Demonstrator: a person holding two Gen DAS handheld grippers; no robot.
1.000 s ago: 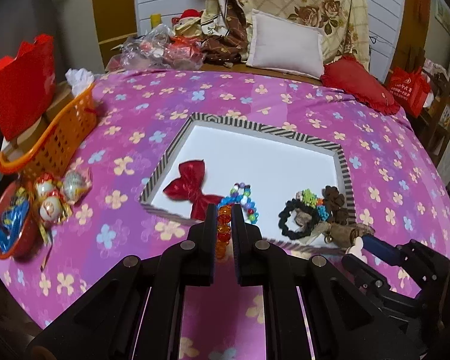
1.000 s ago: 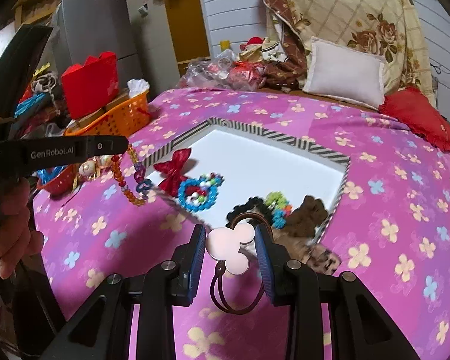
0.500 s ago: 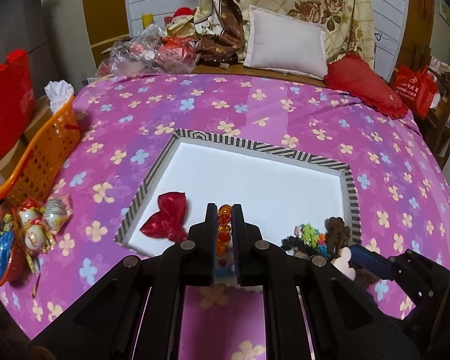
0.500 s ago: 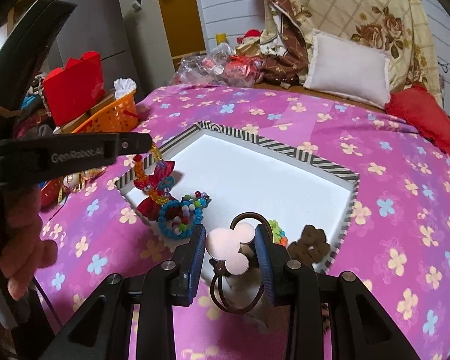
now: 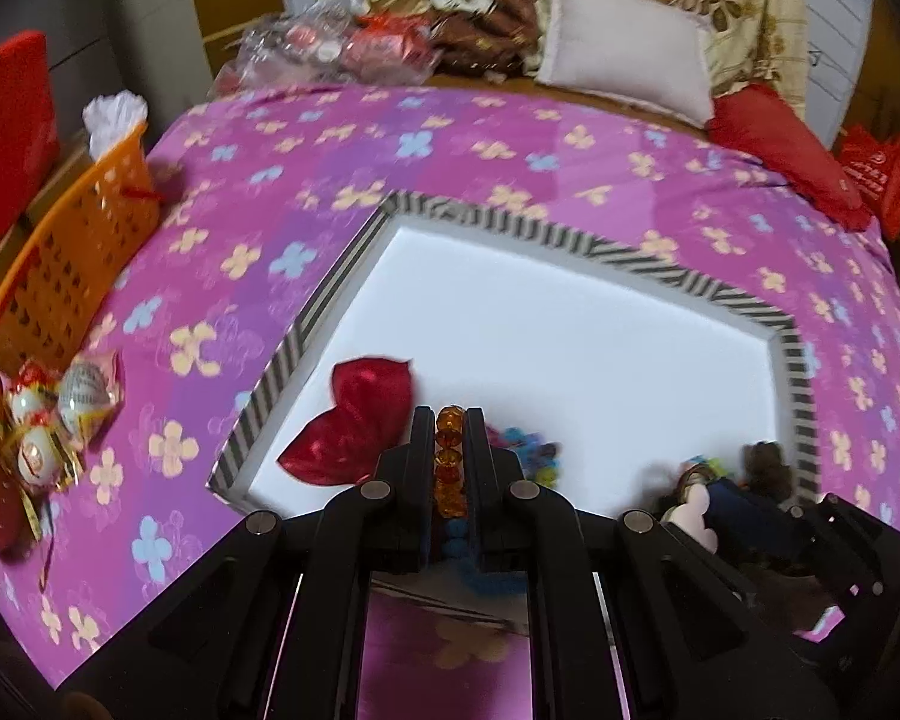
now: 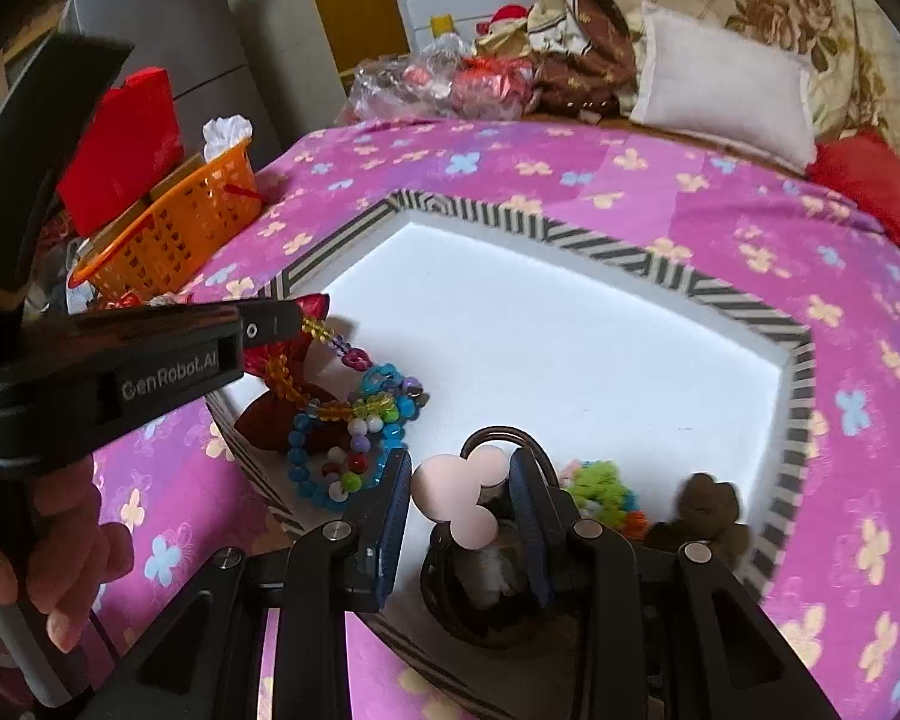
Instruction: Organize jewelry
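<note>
A white tray with a striped rim (image 5: 570,240) (image 6: 630,252) lies on the purple flowered bedspread. My left gripper (image 5: 450,414) (image 6: 297,318) is shut on an orange bead bracelet (image 5: 450,456) (image 6: 294,387), which hangs over the tray's near left corner above a red bow (image 5: 354,420) (image 6: 264,414) and a blue bead bracelet (image 6: 342,456). My right gripper (image 6: 459,480) is shut on a pink mouse-shaped hair tie (image 6: 456,492) (image 5: 690,516) over the tray's near edge. A green hair tie (image 6: 600,486) and a brown hair tie (image 6: 708,510) lie in the tray at the near right.
An orange basket (image 5: 60,276) (image 6: 174,234) and a red bag (image 5: 6,132) stand at the bed's left edge. Wrapped ornaments (image 5: 48,414) lie at the near left. Pillows (image 5: 624,72), a red cushion (image 5: 786,150) and plastic-wrapped things (image 5: 330,48) line the far side.
Both grippers have moved forward over the tray's near edge with their loads. The orange bracelet now hangs over the red bow and blue bracelet inside the tray.
</note>
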